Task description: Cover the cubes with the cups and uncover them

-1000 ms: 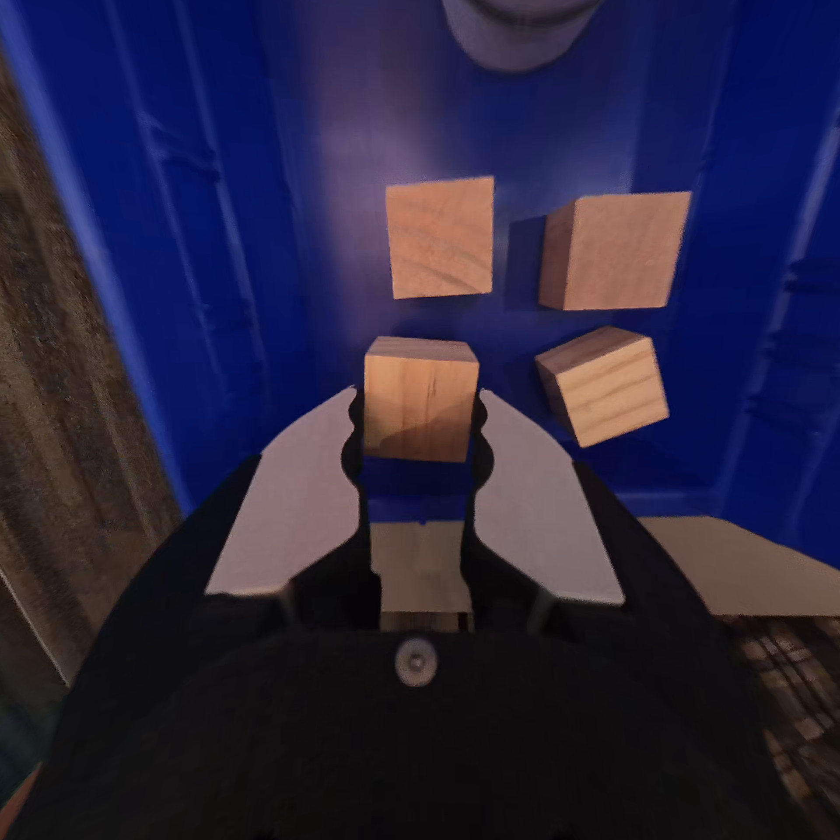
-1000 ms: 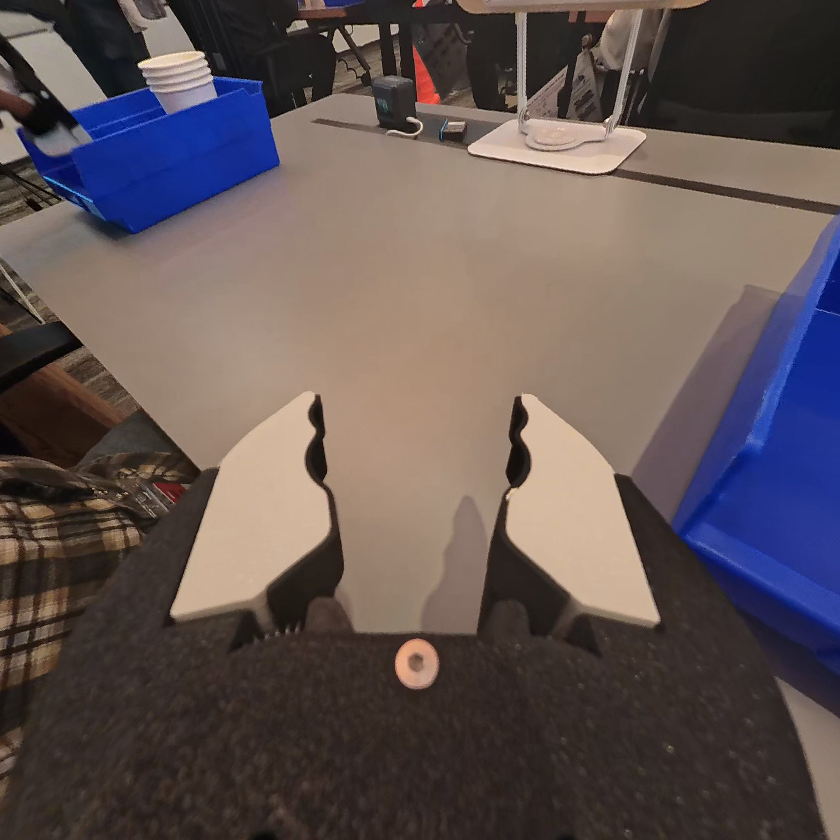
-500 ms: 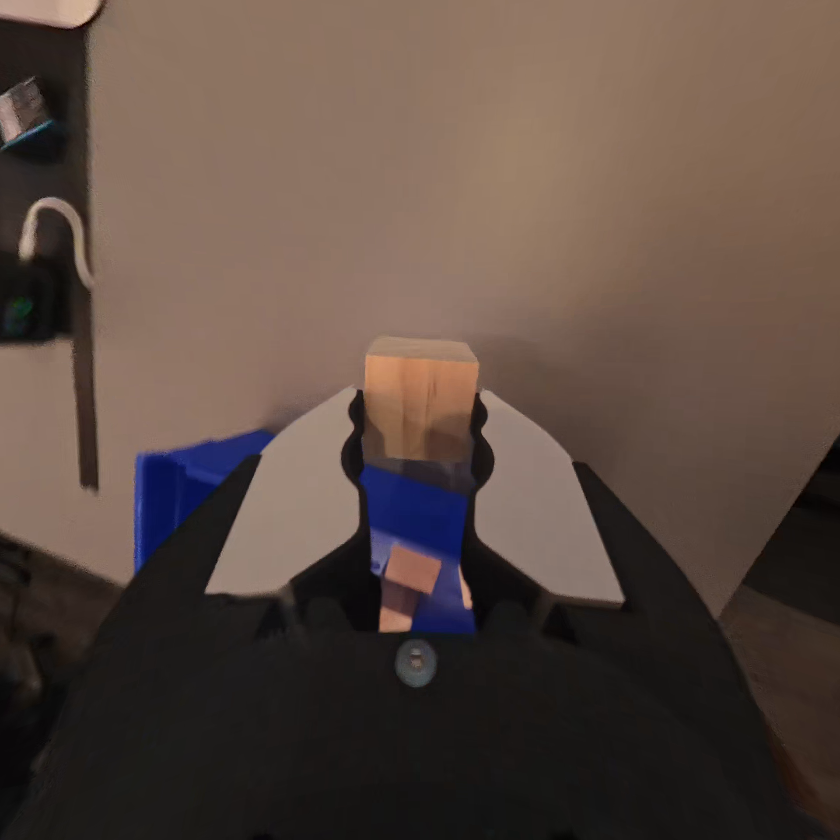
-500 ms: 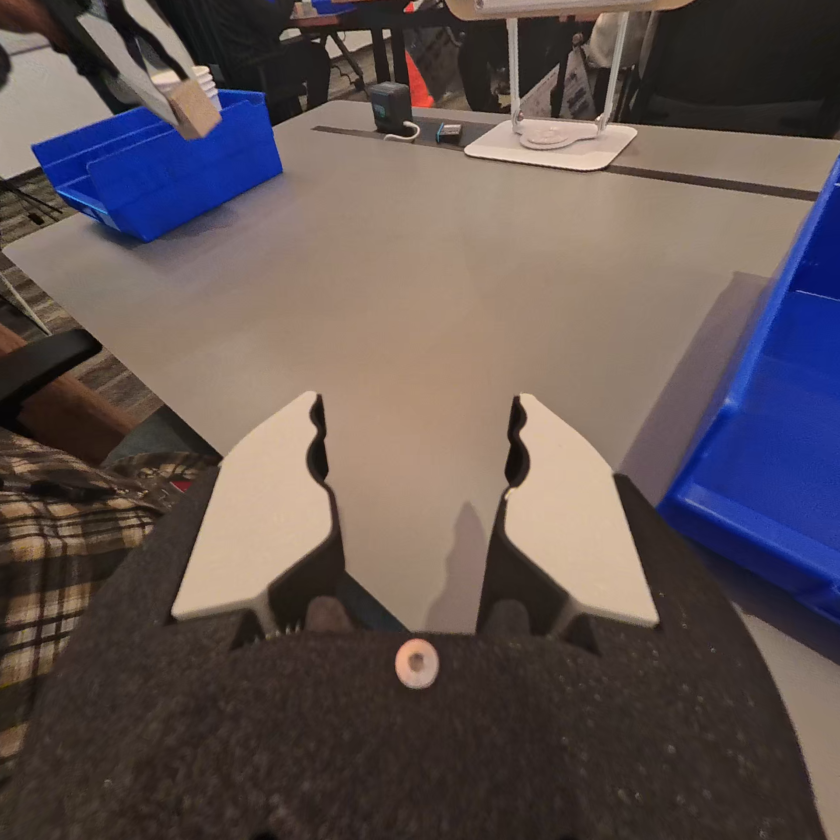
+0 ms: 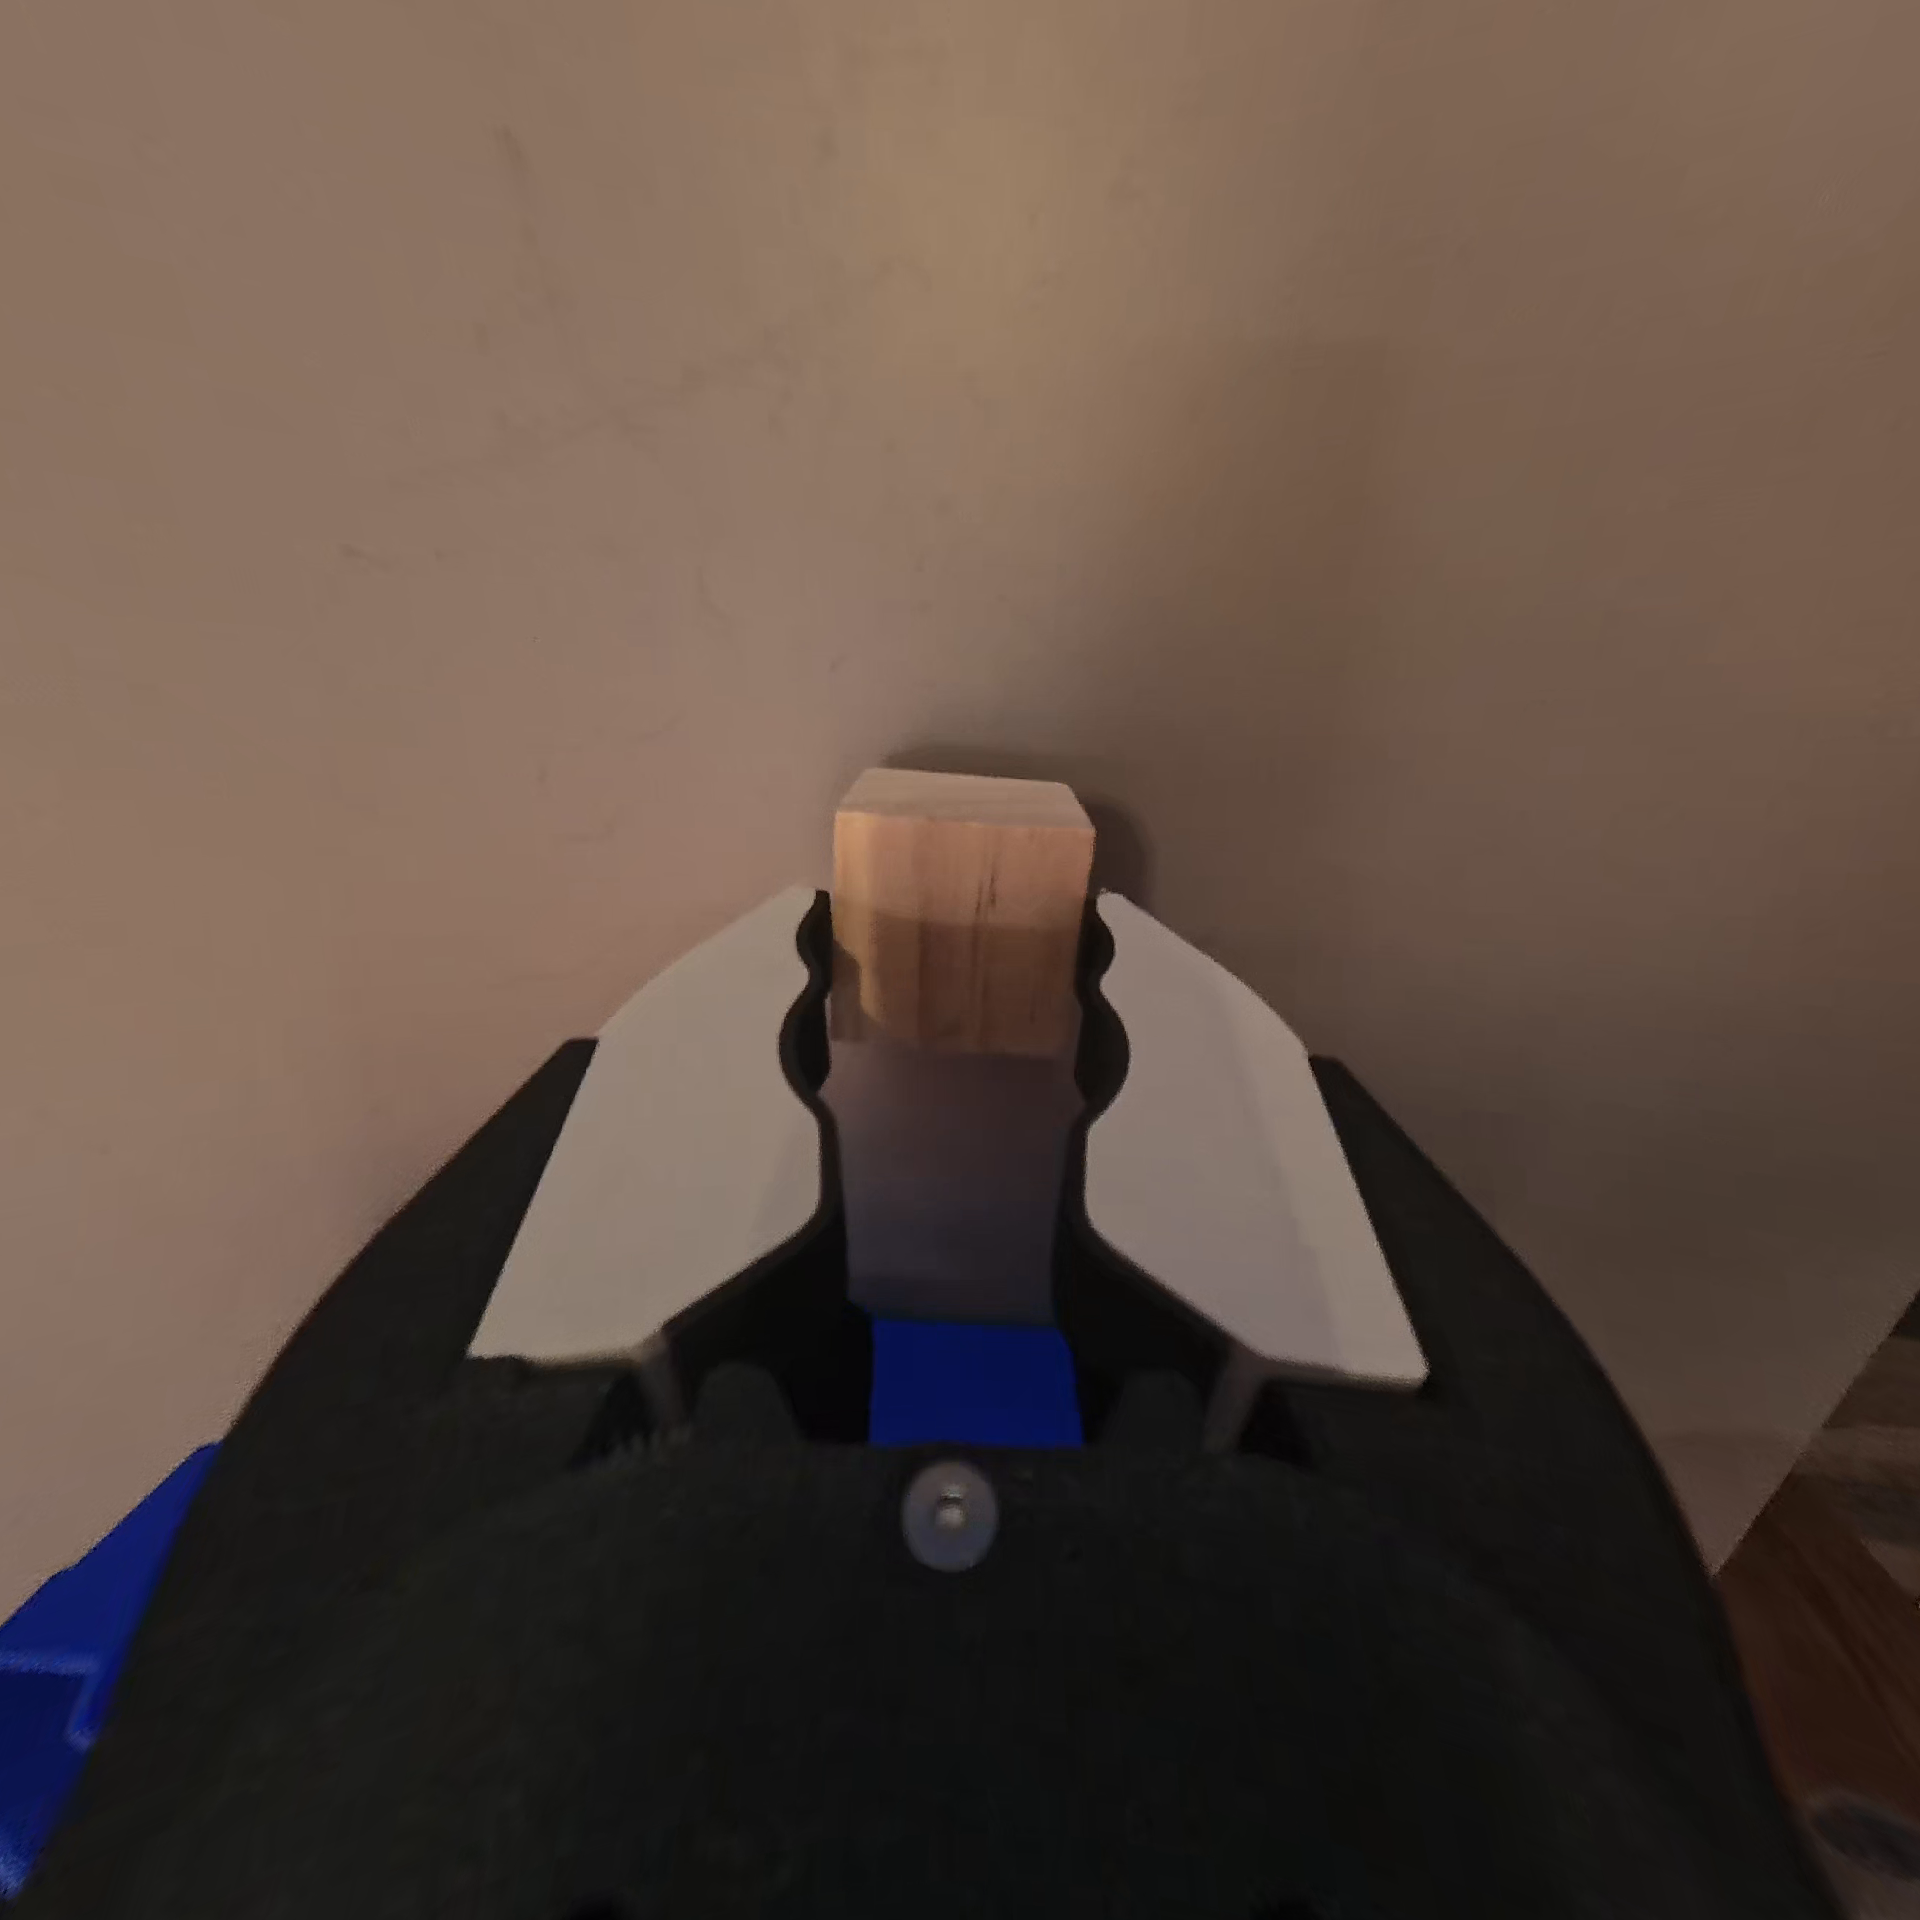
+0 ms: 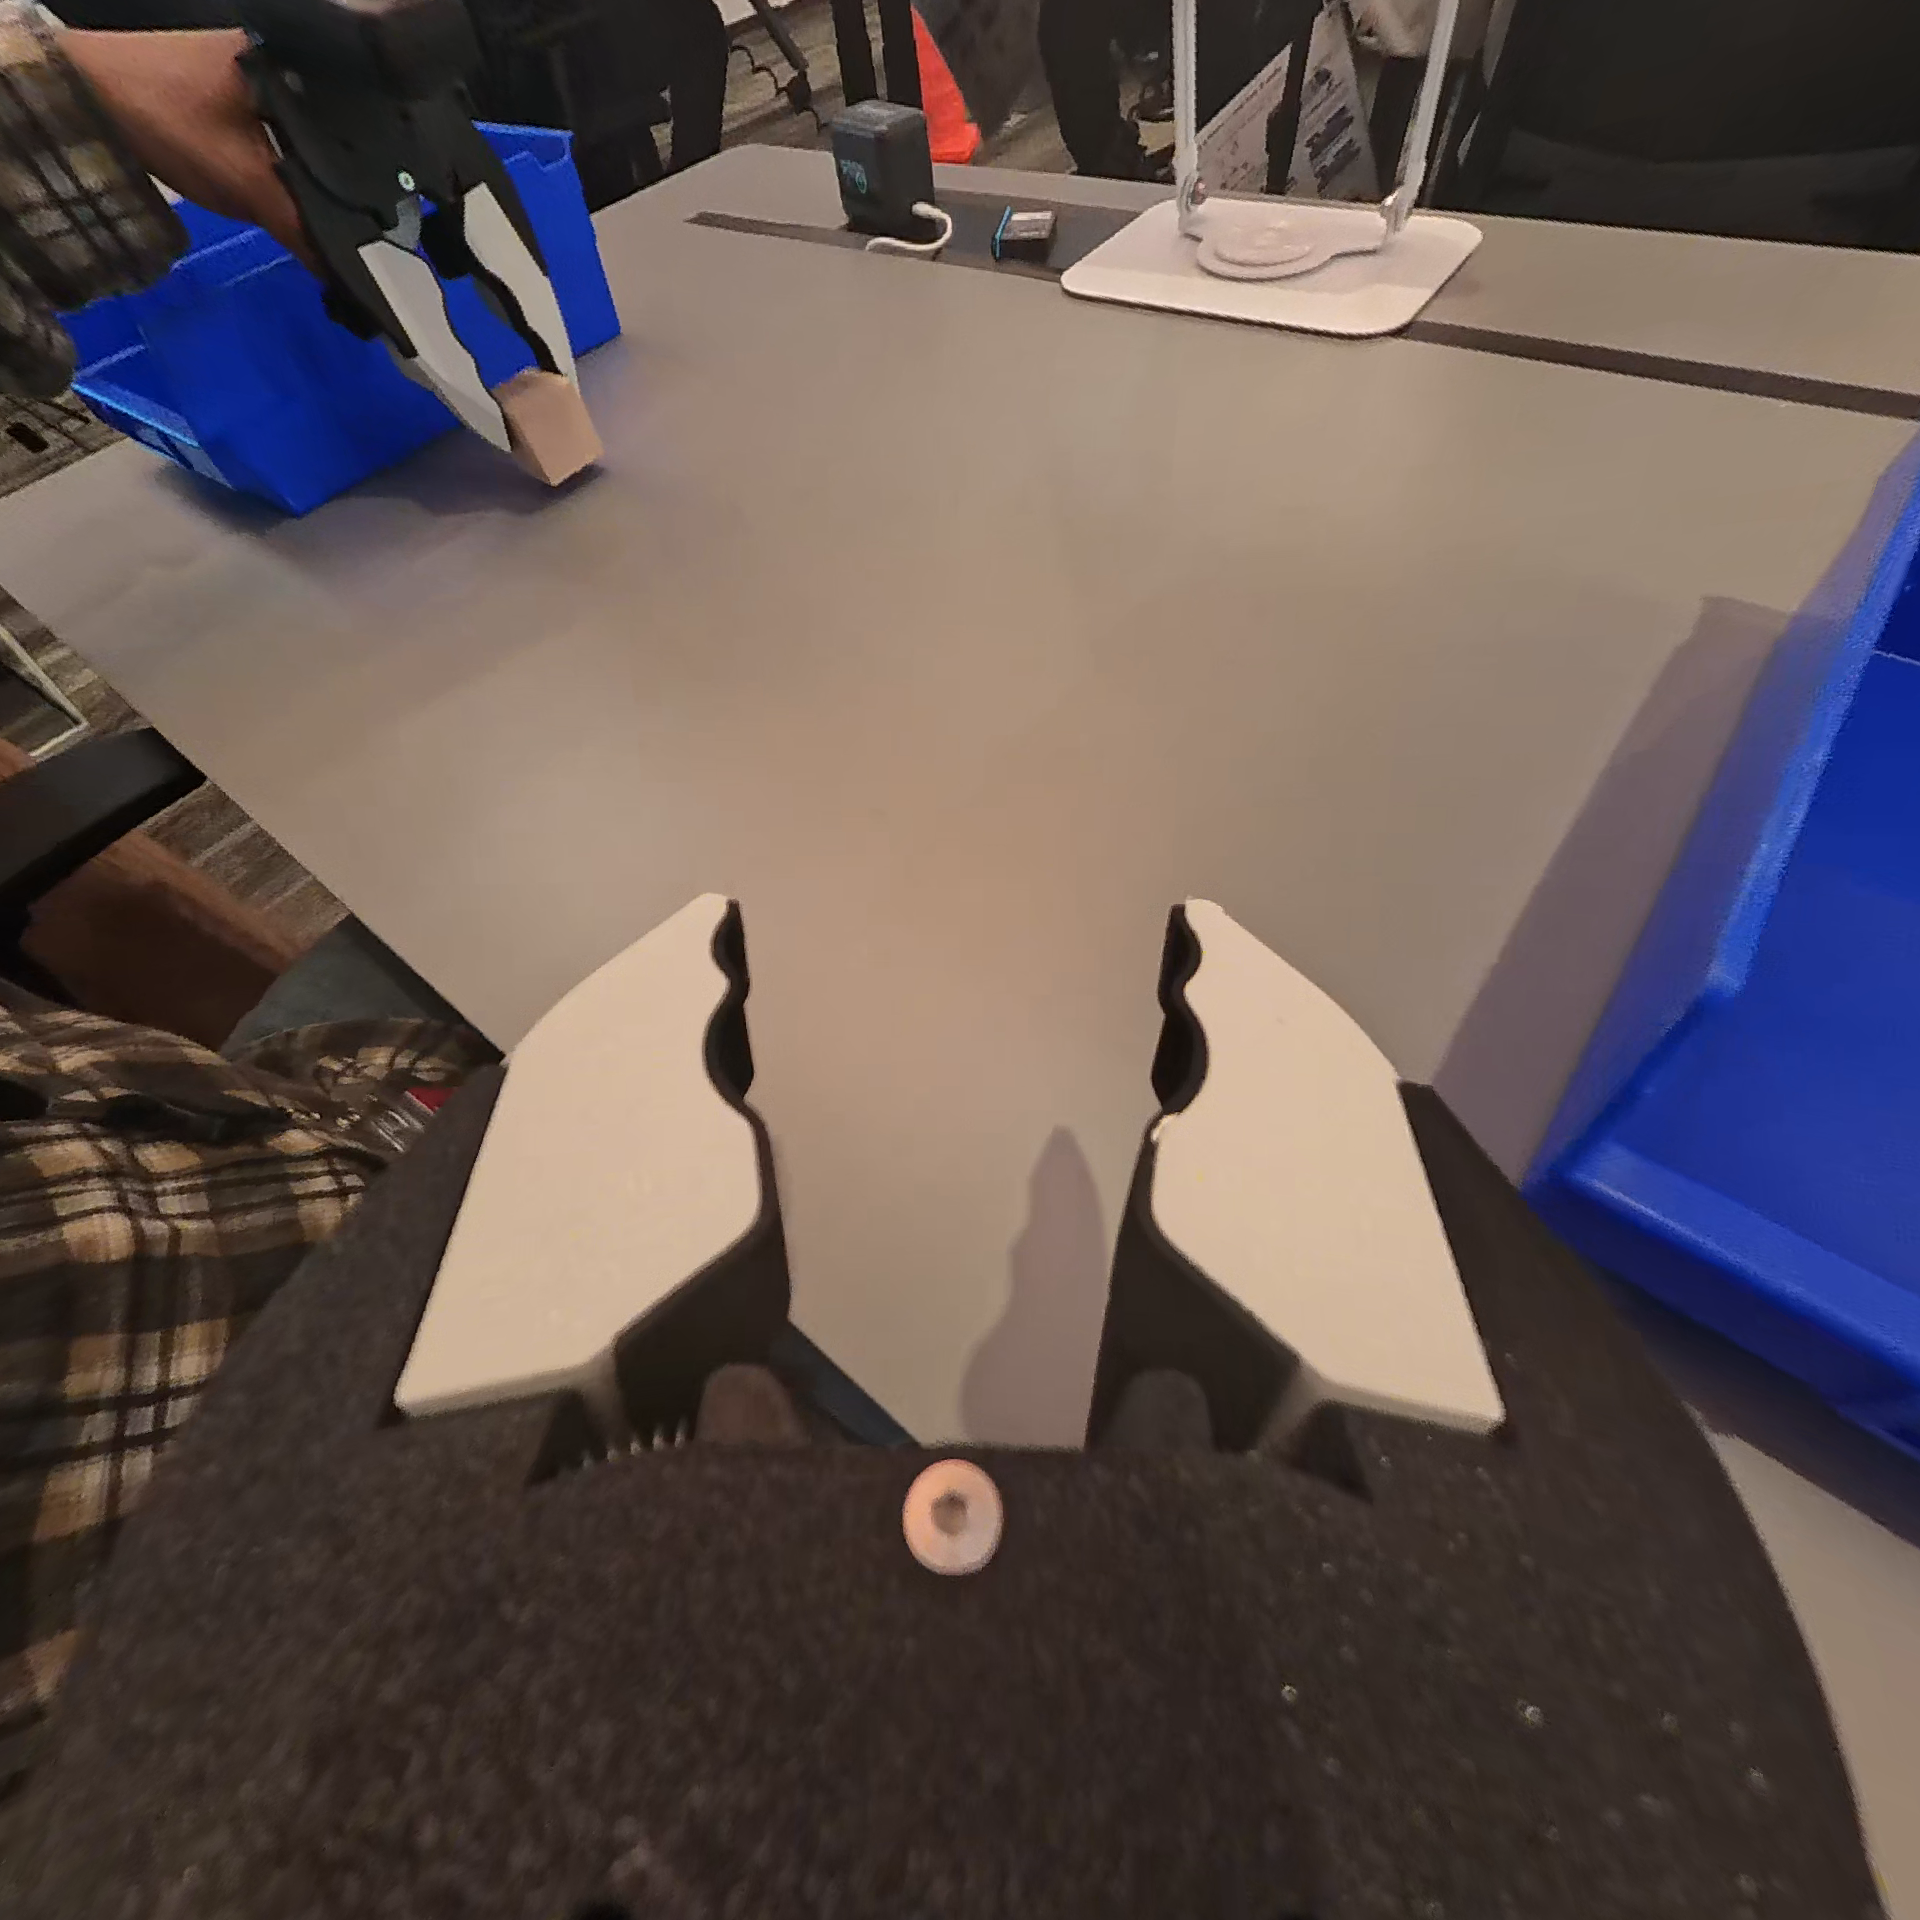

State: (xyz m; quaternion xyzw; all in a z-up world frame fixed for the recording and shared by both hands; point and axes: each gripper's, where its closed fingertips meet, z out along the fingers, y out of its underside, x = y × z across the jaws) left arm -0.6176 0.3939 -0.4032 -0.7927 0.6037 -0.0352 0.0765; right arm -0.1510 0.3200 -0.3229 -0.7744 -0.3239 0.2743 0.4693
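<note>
Tongs on the left (image 5: 961, 914) clench a pale wooden cube (image 5: 964, 920) between their tips, tilted steeply down so the cube hangs just above the grey desk (image 6: 935, 623), beside a blue plastic bin (image 6: 270, 384). A hand (image 6: 197, 135) in a plaid sleeve grips them from above. Right tongs (image 6: 956, 997) hover released over the desk's near edge, next to another blue bin (image 6: 1787, 1091).

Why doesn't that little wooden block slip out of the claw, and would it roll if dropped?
The wooden block looks stiff, so the left claw can pinch its flat sides. It's probably light: only the fingertips hold it. Its square edges suggest it would settle on the grey table, not roll.
</note>
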